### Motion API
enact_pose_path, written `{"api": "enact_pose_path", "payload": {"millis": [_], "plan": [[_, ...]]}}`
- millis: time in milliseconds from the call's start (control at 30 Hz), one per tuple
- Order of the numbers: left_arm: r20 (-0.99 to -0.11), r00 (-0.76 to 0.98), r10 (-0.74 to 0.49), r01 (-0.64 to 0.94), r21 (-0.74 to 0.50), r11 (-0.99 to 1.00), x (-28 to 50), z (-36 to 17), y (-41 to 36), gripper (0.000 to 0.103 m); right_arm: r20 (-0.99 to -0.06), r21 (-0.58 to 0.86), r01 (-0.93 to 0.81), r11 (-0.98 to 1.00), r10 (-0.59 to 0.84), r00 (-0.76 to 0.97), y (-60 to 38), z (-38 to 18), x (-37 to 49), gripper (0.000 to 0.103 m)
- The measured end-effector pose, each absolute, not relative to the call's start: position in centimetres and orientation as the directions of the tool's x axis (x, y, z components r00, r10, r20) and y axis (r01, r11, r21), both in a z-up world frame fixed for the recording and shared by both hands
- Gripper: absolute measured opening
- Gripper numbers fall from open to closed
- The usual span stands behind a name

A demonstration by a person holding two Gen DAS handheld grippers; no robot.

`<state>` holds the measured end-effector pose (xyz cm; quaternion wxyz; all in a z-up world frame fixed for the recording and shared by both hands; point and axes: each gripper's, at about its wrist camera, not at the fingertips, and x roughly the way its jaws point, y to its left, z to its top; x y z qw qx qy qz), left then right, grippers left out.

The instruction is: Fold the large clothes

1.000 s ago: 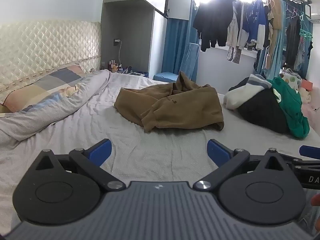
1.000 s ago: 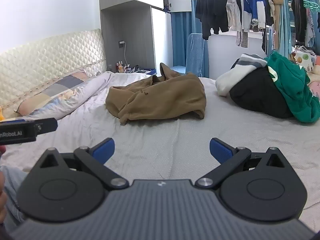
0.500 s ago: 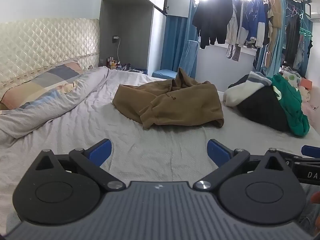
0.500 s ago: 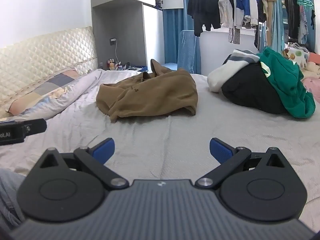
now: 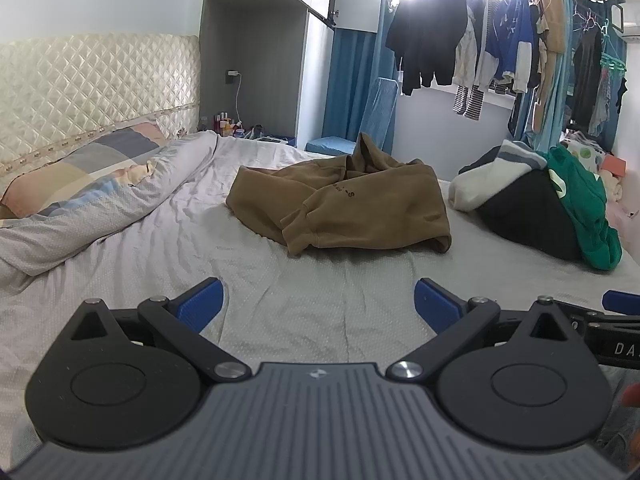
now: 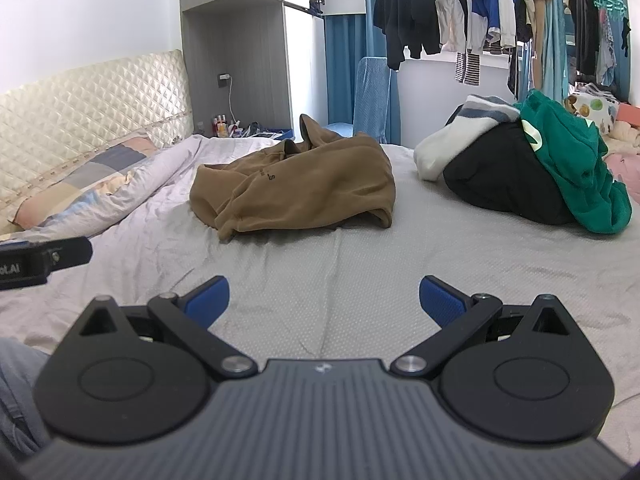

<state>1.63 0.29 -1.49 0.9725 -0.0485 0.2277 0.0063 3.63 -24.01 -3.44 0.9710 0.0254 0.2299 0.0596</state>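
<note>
A crumpled brown hoodie lies in a heap in the middle of the grey bed sheet. My left gripper hovers over the near part of the bed, open and empty, well short of the hoodie. My right gripper is also open with nothing between its blue pads, a similar distance from the hoodie. The left gripper's body shows at the left edge of the right wrist view, and the right gripper's body shows at the right edge of the left wrist view.
A pile of black, white and green clothes sits on the bed's right side. A rolled quilt and pillow lie along the padded headboard on the left. Clothes hang on a rack by the window.
Both grippers have edged forward toward the hoodie and the views have tilted slightly. Both stay open and empty.
</note>
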Motion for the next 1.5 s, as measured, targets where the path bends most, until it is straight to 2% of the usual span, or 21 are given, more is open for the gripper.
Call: {"api": "enact_pose_path", "payload": {"millis": [1500], "plan": [[-0.430,0.903,0.002,-0.042,-0.084,0.996,0.6,-1.1,0.5,0.103,-0.454,0.106,-0.131,0.986,0.165,0.875,-22.9,-4.0,3.9,0.103]]}}
